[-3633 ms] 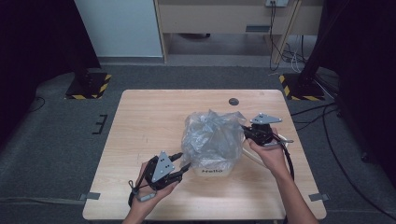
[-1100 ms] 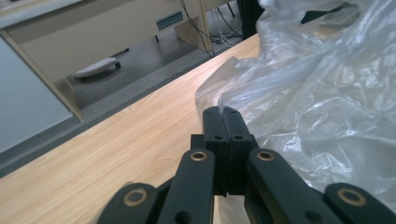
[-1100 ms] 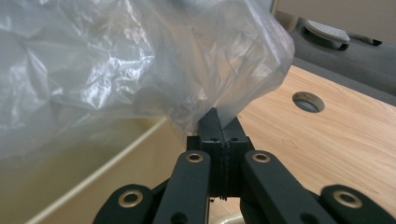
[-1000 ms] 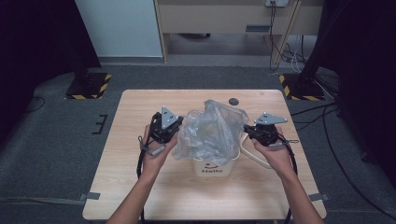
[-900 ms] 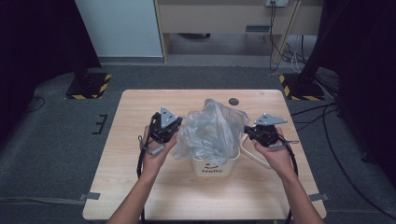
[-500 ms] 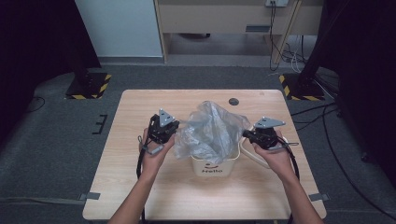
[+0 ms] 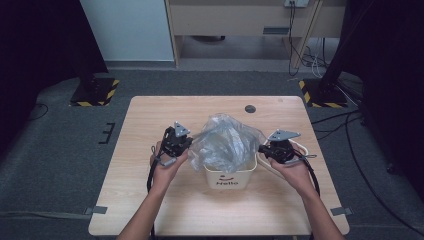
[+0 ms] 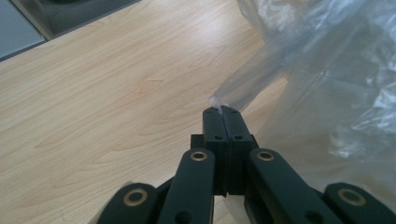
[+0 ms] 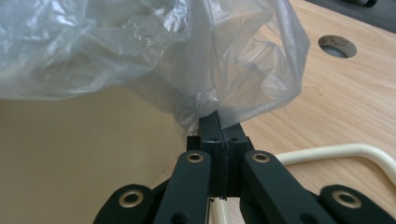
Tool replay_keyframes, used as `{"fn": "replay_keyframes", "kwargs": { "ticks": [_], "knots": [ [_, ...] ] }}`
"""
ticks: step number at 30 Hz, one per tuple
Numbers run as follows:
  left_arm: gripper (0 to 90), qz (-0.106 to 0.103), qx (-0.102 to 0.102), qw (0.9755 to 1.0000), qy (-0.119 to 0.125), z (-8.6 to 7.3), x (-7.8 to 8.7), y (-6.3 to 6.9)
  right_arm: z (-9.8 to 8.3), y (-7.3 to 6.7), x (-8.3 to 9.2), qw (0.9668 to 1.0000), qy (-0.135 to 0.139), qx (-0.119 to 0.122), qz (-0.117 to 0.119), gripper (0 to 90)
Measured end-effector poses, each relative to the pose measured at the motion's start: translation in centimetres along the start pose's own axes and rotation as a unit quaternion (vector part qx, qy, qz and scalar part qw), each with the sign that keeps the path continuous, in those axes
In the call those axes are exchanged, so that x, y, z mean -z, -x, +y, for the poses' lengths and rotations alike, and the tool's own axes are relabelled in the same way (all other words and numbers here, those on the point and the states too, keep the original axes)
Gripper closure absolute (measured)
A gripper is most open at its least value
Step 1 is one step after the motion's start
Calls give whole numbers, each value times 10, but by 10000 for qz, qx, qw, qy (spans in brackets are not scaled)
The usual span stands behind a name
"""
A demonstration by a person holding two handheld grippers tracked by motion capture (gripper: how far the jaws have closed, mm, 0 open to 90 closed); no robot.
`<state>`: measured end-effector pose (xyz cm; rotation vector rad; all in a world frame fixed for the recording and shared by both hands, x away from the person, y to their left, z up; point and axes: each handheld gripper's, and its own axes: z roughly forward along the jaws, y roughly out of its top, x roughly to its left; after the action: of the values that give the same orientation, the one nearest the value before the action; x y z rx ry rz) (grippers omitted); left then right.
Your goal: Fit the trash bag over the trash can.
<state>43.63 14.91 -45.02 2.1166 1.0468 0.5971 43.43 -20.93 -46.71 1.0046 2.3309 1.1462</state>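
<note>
Light wood table (image 7: 150, 210) w/ round cable hole (image 7: 250, 109) near far edge. Grey carpet floor (image 7: 55, 150) around. Yellow-black hazard-striped bases (image 7: 95, 92) far left & right; wooden cabinet (image 7: 235, 20) behind, cables (image 7: 310, 55) hanging.

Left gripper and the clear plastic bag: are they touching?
Touching. In the left gripper view the left gripper has its jaws shut on a pinched edge of the plastic bag.

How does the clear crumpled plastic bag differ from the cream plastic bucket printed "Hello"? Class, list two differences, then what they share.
The clear crumpled plastic bag is see-through and limp; the cream plastic bucket is opaque and rigid. The bag is pinched at both sides by the left gripper and right gripper; the bucket stands ungripped on the wooden table. Both meet at the bucket's mouth.
</note>
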Motion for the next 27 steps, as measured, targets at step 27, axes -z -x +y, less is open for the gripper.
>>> {"fn": "replay_keyframes", "kwargs": {
  "ticks": [27],
  "knots": [
    [900,-172,-41,9995,-278,-14,-4,-9,-9,0,-5,9999,-115,-17,52,900]
  ]
}}
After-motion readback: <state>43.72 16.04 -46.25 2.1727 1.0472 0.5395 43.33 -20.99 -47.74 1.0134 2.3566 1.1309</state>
